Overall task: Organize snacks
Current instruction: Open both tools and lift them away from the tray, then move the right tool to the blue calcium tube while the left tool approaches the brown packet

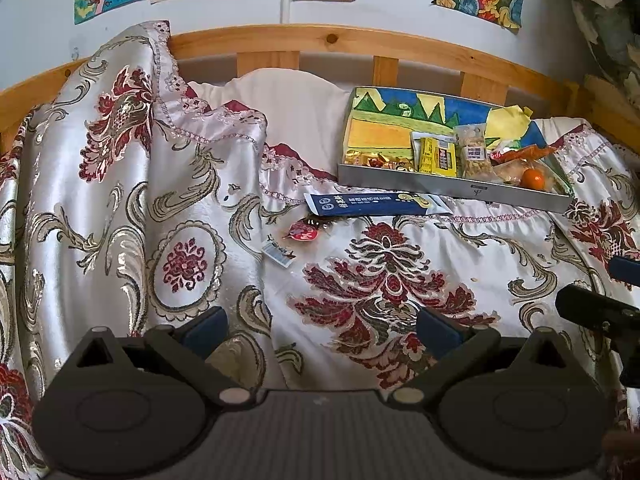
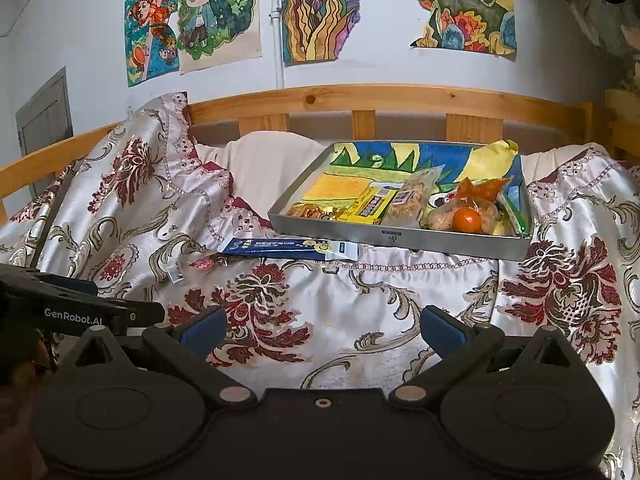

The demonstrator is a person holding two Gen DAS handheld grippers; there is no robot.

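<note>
A metal tray (image 1: 452, 188) (image 2: 396, 236) lined with a painted picture rests on the bed and holds several snacks: gold-wrapped sweets (image 1: 362, 158), a yellow packet (image 1: 437, 157) (image 2: 370, 204), a clear bag of biscuits (image 1: 475, 156), and a small orange (image 1: 533, 179) (image 2: 467, 219). In front of the tray lie a long dark-blue packet (image 1: 376, 204) (image 2: 288, 247), a small red sweet (image 1: 303, 233) (image 2: 202, 263) and a small white-blue sachet (image 1: 279, 253) (image 2: 175, 274). My left gripper (image 1: 322, 330) is open and empty, well short of them. My right gripper (image 2: 322, 328) is open and empty too.
The bed is covered by a shiny floral quilt (image 1: 120, 200) bunched high on the left. A wooden rail (image 1: 328, 40) and a wall with drawings stand behind. The right gripper's body (image 1: 600, 312) shows at the left view's right edge; the left gripper's body (image 2: 80, 308) at the right view's left.
</note>
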